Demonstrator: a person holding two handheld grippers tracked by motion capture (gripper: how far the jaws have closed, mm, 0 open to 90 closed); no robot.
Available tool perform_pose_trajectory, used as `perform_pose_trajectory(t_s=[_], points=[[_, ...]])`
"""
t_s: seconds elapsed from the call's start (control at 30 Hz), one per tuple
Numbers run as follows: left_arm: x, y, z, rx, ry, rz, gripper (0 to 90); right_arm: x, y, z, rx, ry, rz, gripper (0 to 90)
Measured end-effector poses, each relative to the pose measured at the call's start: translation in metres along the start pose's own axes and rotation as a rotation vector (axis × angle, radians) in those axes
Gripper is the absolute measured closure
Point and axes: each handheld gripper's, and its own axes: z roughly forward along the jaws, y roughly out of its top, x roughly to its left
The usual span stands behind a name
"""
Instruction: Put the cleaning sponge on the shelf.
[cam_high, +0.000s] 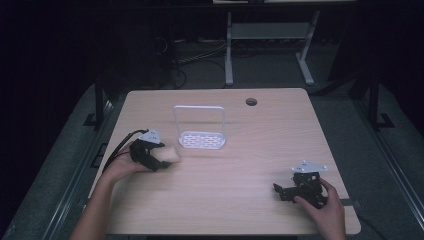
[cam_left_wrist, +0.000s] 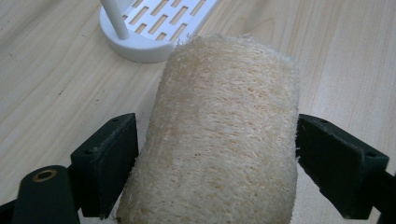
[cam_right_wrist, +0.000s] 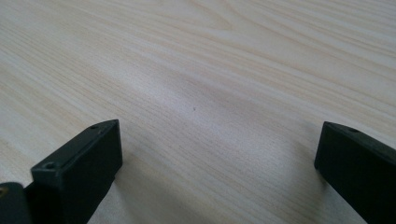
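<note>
High view, left tool (cam_high: 162, 159): held in the person's left hand (cam_high: 120, 167) at the left of the counter (cam_high: 230, 200), clamped on a pale loofah sponge (cam_high: 171, 154) that sticks out toward the right.
High view, rack: a white slotted rack (cam_high: 201, 139) with a tall hoop handle stands just beyond and to the right of the sponge, apart from it.
High view, right tool (cam_high: 278, 190): low at the counter's right front corner, in the person's right hand (cam_high: 327, 210), well apart from sponge and rack.
Left gripper view, sponge (cam_left_wrist: 219, 135): fibrous, roll-shaped, gripped on both sides by the black jaws; its far end points toward the rack's base (cam_left_wrist: 140, 44).
Right gripper view, right tool (cam_right_wrist: 215, 163): jaws spread wide, nothing between them, bare wood grain of the counter (cam_right_wrist: 201, 70) beneath.
</note>
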Motion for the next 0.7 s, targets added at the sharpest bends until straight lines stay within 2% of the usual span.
perform_pose_trajectory(t_s=[0.1, 0.37, 0.7], points=[[0.0010, -0.0003, -0.0015, -0.001, 0.000, -0.003, 19.8, 0.0000, 0.0000, 0.0000, 0.000, 0.000, 0.000, 0.7], [0.0021, -0.0014, -0.0031, -0.009, -0.012, -0.007, 25.3, 0.0000, 0.0000, 0.0000, 0.000, 0.000, 0.000, 0.7], [0.0022, -0.0050, -0.0052, -0.024, -0.024, -0.026, 27.4, 0.0000, 0.0000, 0.0000, 0.000, 0.000, 0.000, 0.7]])
